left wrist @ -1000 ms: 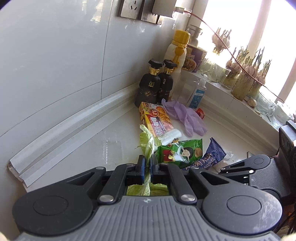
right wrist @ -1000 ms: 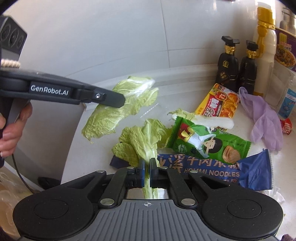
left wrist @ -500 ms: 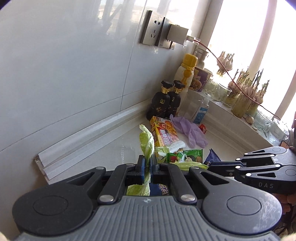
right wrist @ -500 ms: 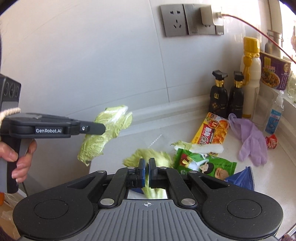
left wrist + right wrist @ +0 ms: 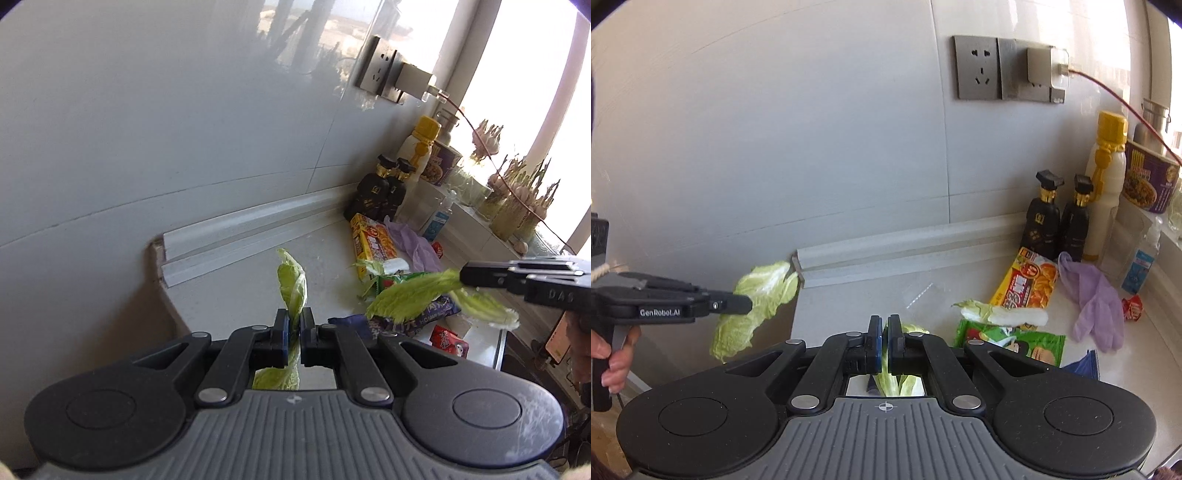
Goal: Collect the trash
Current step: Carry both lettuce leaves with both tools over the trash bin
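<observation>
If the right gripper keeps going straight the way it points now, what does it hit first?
Probably bare countertop, then the white ledge at the foot of the wall. The right gripper is shut on a cabbage leaf; the wrappers lie off to its right. Depth is hard to judge here.

White counter (image 5: pixel 871 291) along tiled wall. On it: yellow snack box (image 5: pixel 1027 284), purple glove (image 5: pixel 1097 302), green chip bag (image 5: pixel 1012 341), blue noodle packet (image 5: pixel 413 317), cabbage piece (image 5: pixel 1001 314), two dark bottles (image 5: pixel 1058 221) near the corner.
</observation>
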A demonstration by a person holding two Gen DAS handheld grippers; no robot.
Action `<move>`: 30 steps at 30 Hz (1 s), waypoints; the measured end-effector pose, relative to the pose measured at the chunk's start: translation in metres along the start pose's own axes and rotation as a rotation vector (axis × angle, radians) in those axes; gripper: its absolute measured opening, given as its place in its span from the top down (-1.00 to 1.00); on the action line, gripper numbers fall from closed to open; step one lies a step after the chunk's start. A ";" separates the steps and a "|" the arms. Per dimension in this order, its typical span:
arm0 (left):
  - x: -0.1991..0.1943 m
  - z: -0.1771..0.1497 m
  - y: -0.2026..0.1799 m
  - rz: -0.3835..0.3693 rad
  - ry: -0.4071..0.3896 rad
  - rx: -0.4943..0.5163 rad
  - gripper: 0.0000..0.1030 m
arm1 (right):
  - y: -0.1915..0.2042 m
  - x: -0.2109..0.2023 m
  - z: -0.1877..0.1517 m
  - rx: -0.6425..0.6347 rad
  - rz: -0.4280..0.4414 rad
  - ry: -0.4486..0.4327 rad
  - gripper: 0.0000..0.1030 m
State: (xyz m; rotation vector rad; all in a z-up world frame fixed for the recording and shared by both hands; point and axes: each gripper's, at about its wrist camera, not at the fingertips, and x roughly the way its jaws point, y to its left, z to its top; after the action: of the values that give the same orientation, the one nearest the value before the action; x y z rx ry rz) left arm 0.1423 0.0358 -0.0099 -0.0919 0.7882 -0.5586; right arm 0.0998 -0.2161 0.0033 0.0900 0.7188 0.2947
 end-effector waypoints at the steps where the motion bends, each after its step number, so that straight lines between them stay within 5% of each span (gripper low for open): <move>1: -0.002 -0.002 0.003 0.006 0.003 -0.008 0.90 | 0.003 -0.004 0.005 -0.010 -0.002 -0.013 0.98; 13: -0.022 -0.031 0.035 0.102 0.038 -0.087 0.90 | 0.059 -0.026 0.036 -0.101 0.097 -0.091 0.98; 30: -0.024 -0.097 0.094 0.213 0.136 -0.232 0.90 | 0.160 0.051 0.001 -0.192 0.275 0.107 0.98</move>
State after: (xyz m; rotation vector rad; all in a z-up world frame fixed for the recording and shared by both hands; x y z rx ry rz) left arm 0.1027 0.1406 -0.0896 -0.1827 0.9806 -0.2719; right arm 0.0989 -0.0480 0.0011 -0.0102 0.7814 0.6338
